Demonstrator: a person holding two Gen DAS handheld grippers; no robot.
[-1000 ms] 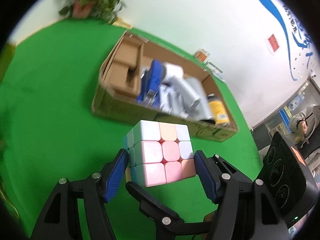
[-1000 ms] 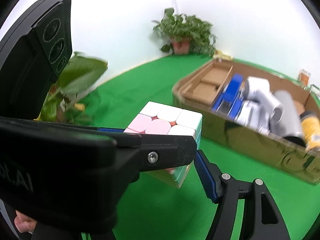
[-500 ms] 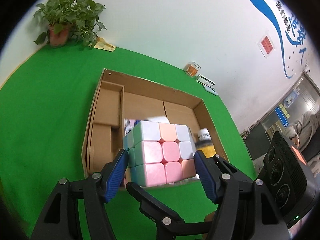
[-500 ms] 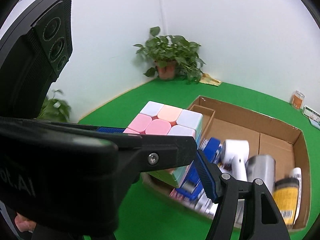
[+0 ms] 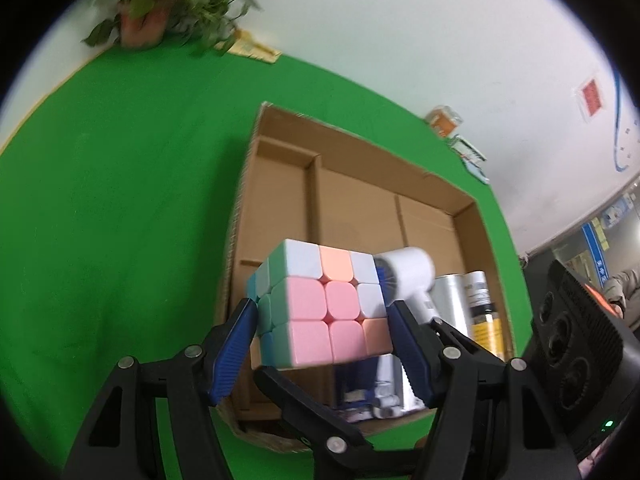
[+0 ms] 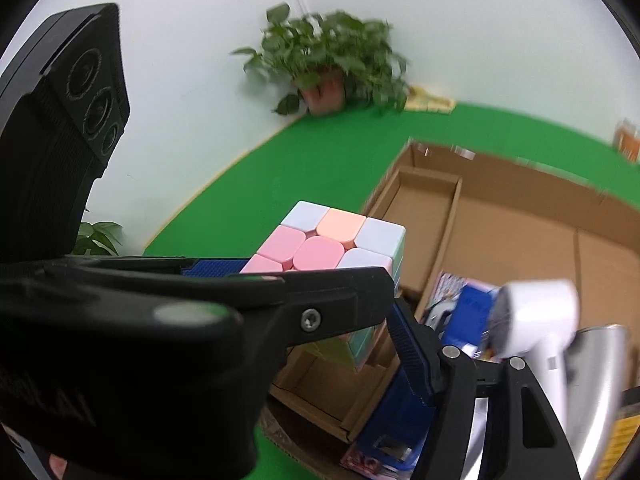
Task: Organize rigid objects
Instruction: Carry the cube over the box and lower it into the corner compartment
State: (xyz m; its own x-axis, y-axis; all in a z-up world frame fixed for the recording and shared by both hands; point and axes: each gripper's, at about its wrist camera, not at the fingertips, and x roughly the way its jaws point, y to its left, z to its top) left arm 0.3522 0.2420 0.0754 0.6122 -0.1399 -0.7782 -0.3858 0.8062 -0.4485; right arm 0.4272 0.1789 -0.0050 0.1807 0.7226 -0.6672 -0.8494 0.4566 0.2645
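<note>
A pastel cube with pink, peach, white and mint tiles sits between the blue pads of my left gripper, which is shut on its two sides. It hangs over the near left part of an open cardboard box. In the right wrist view the cube shows behind the left gripper's black finger. My right gripper has one blue pad against the cube's mint side. Its other finger runs under the cube's front edge.
The box lies on green cloth and has a narrow bare compartment at its left. Near the front it holds a white handheld device, a silver can, a yellow-and-black can and blue packs. A potted plant stands at the wall.
Both grippers have travelled together with the cube from beside the box to above its near left part. The grip on the cube looks the same.
</note>
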